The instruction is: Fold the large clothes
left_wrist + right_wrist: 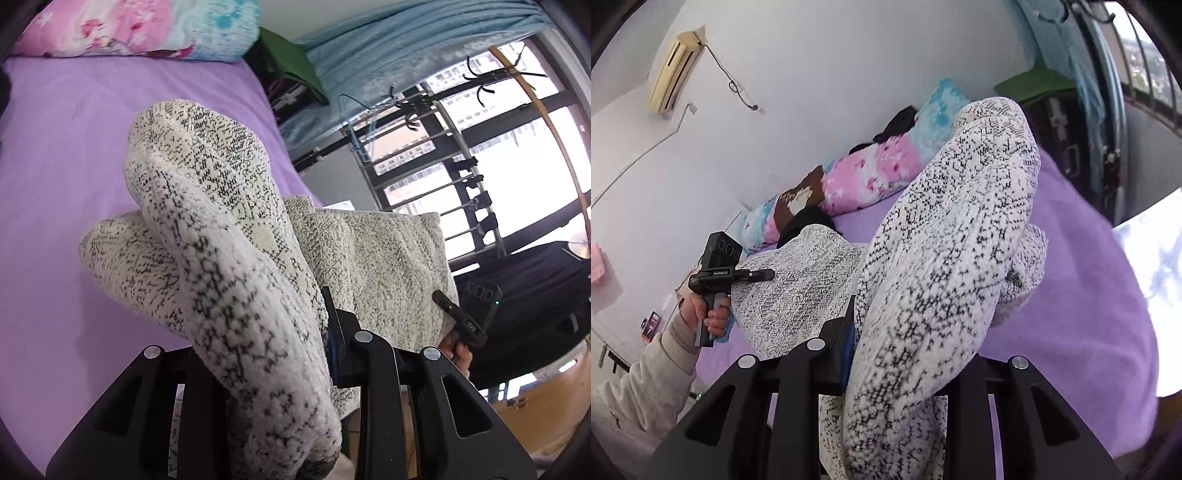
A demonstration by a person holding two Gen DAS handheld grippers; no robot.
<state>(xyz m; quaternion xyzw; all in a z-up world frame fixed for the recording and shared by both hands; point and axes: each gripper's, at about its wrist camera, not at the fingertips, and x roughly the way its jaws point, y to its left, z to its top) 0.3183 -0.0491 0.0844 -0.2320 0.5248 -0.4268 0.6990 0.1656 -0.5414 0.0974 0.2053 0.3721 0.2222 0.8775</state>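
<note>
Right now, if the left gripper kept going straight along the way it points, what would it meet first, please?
The left gripper is shut on the speckled knit garment, whose bunched fabric fills its path. Past that, it would probably reach the purple bedsheet, though depth is unclear.

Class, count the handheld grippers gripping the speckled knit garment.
2: the left gripper and the right gripper, each clamping a bunched end of the garment.

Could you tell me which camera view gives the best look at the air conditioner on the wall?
The right wrist view: the air conditioner shows whole, high on the white wall, with its cord hanging beside it. The left wrist view faces the window and the bed and shows none of it.
</note>
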